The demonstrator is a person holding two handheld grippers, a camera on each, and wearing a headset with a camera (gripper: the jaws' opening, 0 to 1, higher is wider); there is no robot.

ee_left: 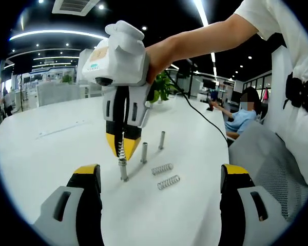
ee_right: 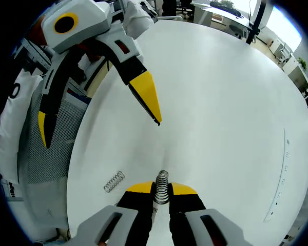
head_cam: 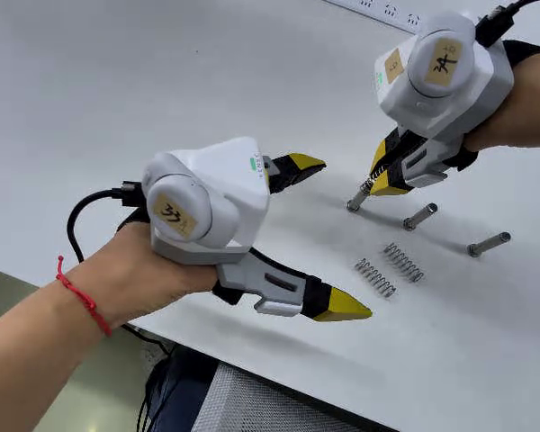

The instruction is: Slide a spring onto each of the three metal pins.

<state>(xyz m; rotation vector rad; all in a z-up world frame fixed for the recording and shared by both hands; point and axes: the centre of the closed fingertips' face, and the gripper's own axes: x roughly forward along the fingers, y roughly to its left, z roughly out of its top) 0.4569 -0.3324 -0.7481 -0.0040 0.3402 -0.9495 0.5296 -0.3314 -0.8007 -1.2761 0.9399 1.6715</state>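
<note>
The white desk (head_cam: 162, 81) takes up most of the head view, from the upper left to the lower right. The left tool (head_cam: 347, 239) sits in the lower middle of that view, its yellow-tipped jaws spread wide with nothing between them. In the right gripper view it hangs in the upper left, spread just the same. The right tool (head_cam: 376, 184) comes in from the upper right of the head view. Its jaws are pressed together on a spring (ee_right: 162, 187), which shows end-on at the bottom centre of the right gripper view. In the left gripper view this spring sits on the top of the nearest pin (ee_left: 123, 169), left of centre. The two other pins (head_cam: 420, 216) (head_cam: 489, 244) stand upright on the desk toward the right of the head view, well apart from either tool. Two loose springs (head_cam: 375, 277) (head_cam: 403, 262) lie flat side by side just below the pins, right of centre.
</note>
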